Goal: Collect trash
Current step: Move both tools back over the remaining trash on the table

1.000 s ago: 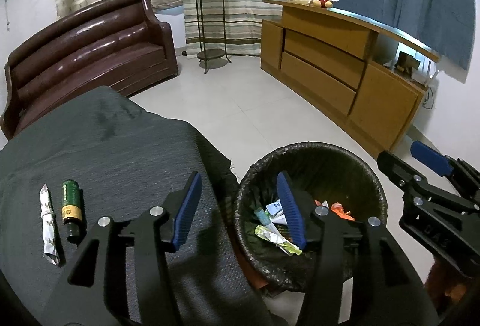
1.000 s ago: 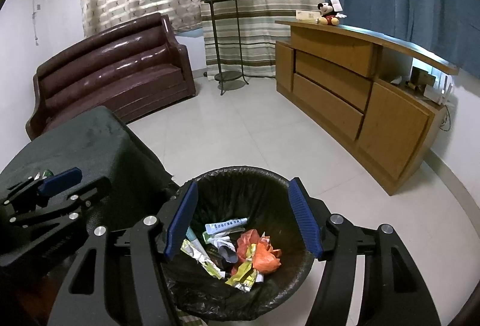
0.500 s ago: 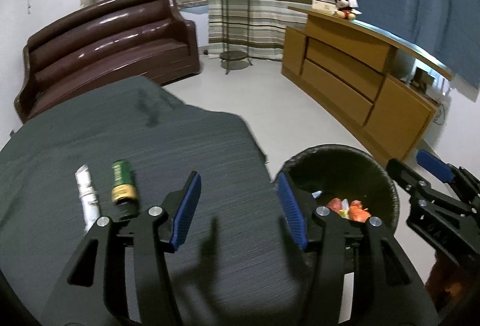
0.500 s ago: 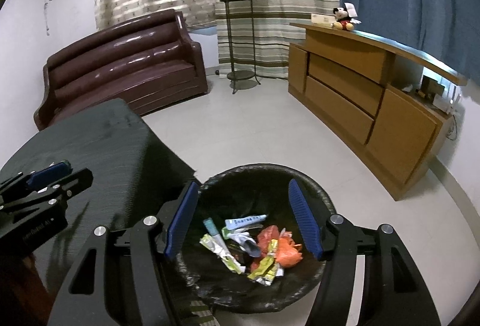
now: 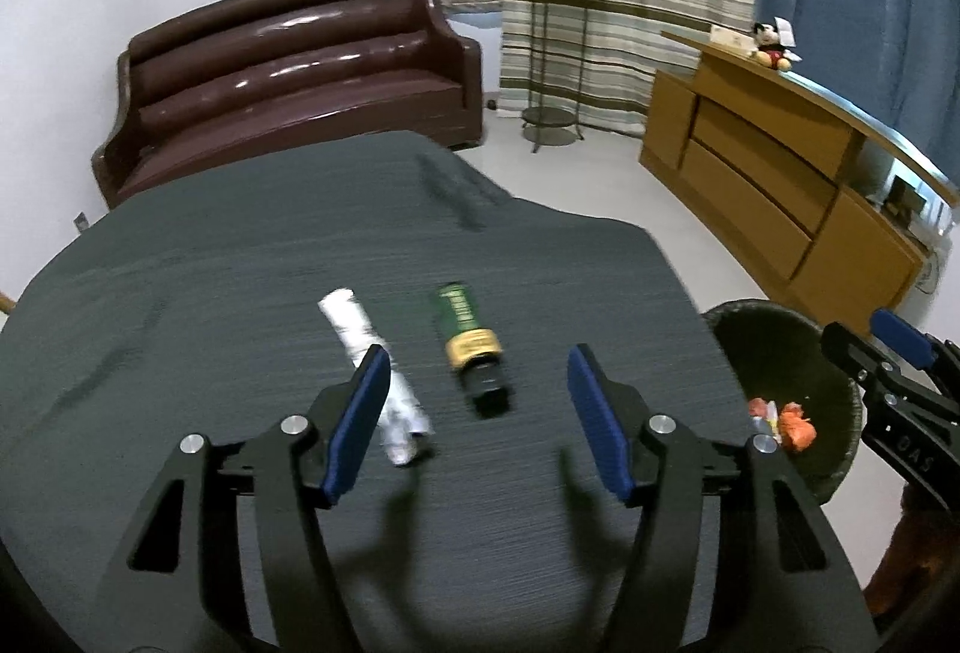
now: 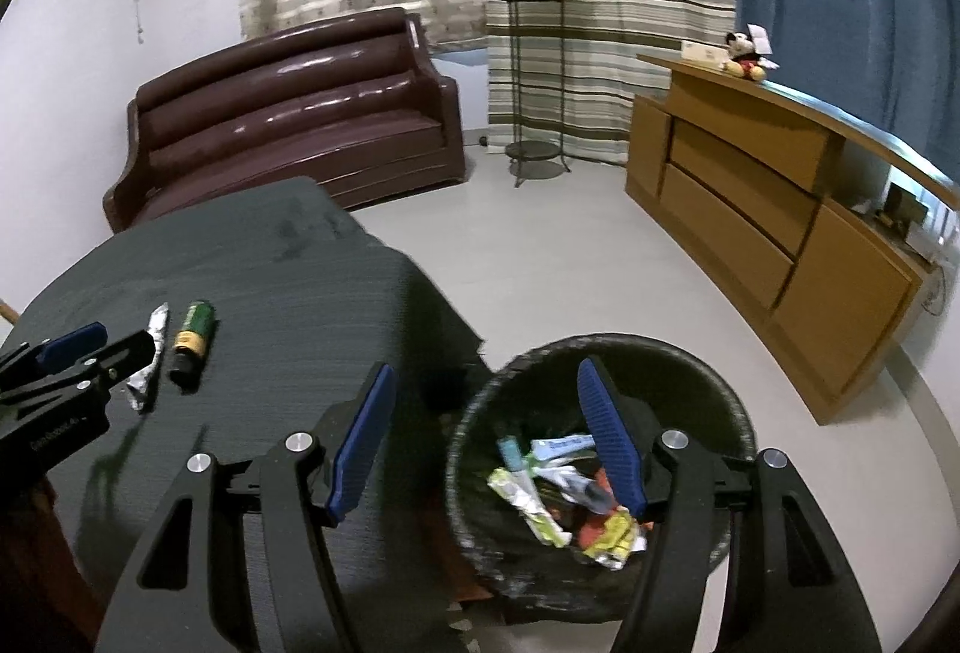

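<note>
On the dark cloth-covered table (image 5: 240, 293) lie a crumpled silver wrapper (image 5: 372, 365) and a green and yellow tube with a black cap (image 5: 471, 347). My left gripper (image 5: 477, 416) hovers just in front of them; its jaws are opening and nothing is between them. The same wrapper (image 6: 150, 353) and tube (image 6: 192, 341) show at the left in the right wrist view. My right gripper (image 6: 486, 431) stands open and empty over the table edge and the black-lined bin (image 6: 708, 395), which holds several wrappers and tubes (image 6: 558, 491).
A brown sofa (image 5: 288, 77) stands behind the table. A plant stand (image 5: 555, 53) and striped curtains are at the back. A wooden sideboard (image 5: 780, 185) with a soft toy (image 5: 771, 44) runs along the right. Bare floor lies between table and sideboard.
Both grippers have swung left, from over the bin toward the table. The wrapper and tube now lie in front of the left gripper, whose jaws have spread wider.
</note>
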The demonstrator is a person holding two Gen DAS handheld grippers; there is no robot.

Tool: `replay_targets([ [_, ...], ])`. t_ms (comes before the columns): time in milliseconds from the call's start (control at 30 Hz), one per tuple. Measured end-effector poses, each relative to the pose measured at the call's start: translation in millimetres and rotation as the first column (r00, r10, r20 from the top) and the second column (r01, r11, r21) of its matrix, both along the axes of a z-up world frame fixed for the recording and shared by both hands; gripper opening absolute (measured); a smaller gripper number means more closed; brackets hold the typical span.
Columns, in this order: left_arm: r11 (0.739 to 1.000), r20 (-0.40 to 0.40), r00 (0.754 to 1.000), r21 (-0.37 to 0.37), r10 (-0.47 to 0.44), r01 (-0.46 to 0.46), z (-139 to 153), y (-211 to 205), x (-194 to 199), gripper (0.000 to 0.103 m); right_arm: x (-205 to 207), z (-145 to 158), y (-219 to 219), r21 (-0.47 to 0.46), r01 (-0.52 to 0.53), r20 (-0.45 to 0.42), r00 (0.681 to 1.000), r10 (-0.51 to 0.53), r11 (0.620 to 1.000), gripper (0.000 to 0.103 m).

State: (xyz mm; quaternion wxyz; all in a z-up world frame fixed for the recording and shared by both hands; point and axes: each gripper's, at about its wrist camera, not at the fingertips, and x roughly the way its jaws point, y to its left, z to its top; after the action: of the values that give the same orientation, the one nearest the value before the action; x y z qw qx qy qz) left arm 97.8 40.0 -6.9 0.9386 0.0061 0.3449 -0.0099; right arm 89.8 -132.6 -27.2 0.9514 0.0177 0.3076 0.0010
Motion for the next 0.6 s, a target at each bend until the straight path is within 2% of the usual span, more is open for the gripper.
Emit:
replay_targets([
  [200,0.999,0.006,0.999,0.000,0.039,-0.039,2.9,27.6,-7.4,0.060,3.5,1.7,25.1,0.003,-0.040,-0.005,0.999,0.040,0.999,0.064],
  [333,0.997,0.008,0.997,-0.003,0.078,-0.078,3.1,50.8,-14.3,0.064,7.5,1.0,44.9,0.001,-0.069,-0.015,0.998,0.069,0.998,0.071],
  [400,0.995,0.008,0.995,-0.001,0.102,-0.102,2.6,61.2,-16.7,0.068,9.2,1.3,53.7,-0.003,-0.083,-0.018,0.996,0.083,0.997,0.072],
  [600,0.984,-0.004,0.984,-0.009,0.176,-0.176,-1.7,100.6,-27.5,0.070,15.5,1.2,83.2,-0.015,-0.131,-0.026,0.991,0.130,0.991,0.072],
])
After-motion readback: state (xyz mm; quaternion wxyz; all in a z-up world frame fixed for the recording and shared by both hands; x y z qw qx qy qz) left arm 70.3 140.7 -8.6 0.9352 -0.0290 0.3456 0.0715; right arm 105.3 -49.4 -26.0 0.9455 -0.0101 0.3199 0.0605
